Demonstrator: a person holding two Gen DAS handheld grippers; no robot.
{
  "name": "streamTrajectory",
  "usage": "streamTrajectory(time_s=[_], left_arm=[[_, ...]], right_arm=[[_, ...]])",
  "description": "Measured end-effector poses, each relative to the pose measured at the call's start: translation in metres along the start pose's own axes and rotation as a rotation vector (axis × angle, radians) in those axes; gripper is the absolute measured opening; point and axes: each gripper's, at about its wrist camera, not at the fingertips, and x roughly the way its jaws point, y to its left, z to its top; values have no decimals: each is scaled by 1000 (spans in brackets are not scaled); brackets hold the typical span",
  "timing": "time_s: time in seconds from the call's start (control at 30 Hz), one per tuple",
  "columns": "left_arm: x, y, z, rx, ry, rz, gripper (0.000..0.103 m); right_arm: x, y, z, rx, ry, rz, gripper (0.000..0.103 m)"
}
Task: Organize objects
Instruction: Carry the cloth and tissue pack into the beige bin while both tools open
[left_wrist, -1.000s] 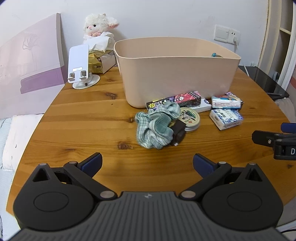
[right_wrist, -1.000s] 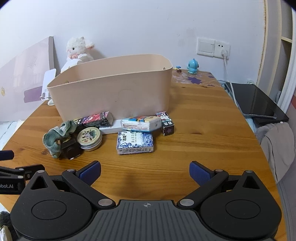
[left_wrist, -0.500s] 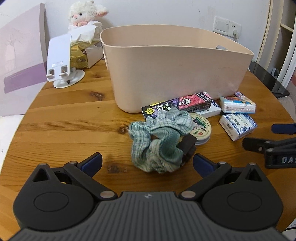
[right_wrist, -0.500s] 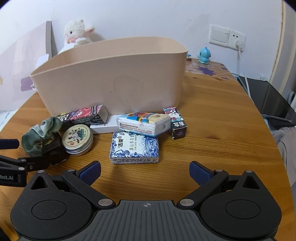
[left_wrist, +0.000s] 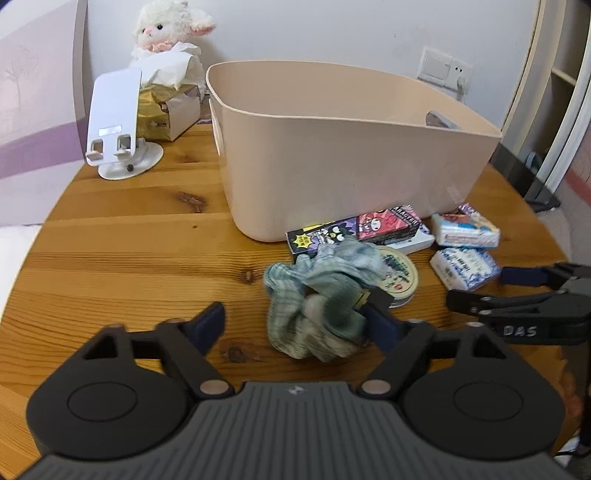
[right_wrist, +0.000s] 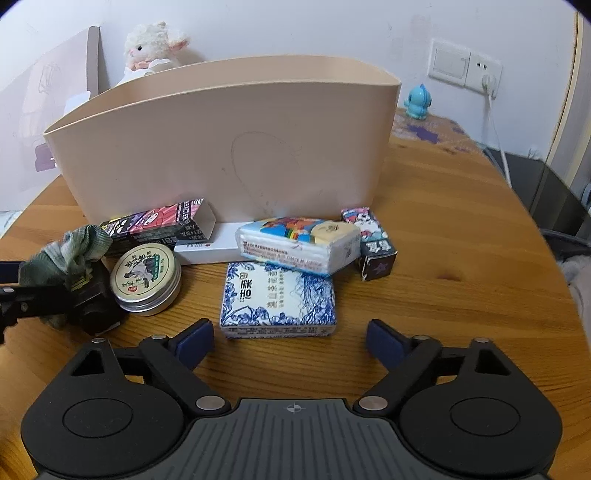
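A beige plastic bin (left_wrist: 351, 155) stands on the round wooden table (left_wrist: 129, 251). In front of it lie a green scrunchie (left_wrist: 321, 310), a round tin (left_wrist: 400, 273), a long cartoon box (left_wrist: 358, 229), a colourful tissue pack (right_wrist: 299, 243), a blue-and-white tissue pack (right_wrist: 279, 299) and a small cartoon box (right_wrist: 373, 243). My left gripper (left_wrist: 295, 325) is open, its right finger beside the scrunchie. My right gripper (right_wrist: 290, 341) is open just in front of the blue-and-white pack. A small black object (right_wrist: 92, 295) lies by the scrunchie.
A white phone stand (left_wrist: 118, 122), a tissue box (left_wrist: 166, 107) and a plush lamb (left_wrist: 166, 26) stand at the back left. A blue toy figure (right_wrist: 417, 101), a wall socket with a cable (right_wrist: 484, 79) and a dark device (right_wrist: 546, 192) are at the right.
Both grippers have moved forward and closer to the objects. The left now reaches the scrunchie; the right has closed in on the blue-and-white pack. Both stay open.
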Motion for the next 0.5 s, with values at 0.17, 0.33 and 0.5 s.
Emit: streamTrajectory(time_s=[0.17,0.33,0.5], left_arm=[[-3,-3,4,19,-5,-11,41],[0,-1,4,5,24,-21,10],[-14,2,3,-4,0,-14,10]], right_arm=[[-4,4,2,-1,-15,12,60],[-8,1,3,22,-17,42,60],[-28,-1,0,23,-32,64,59]])
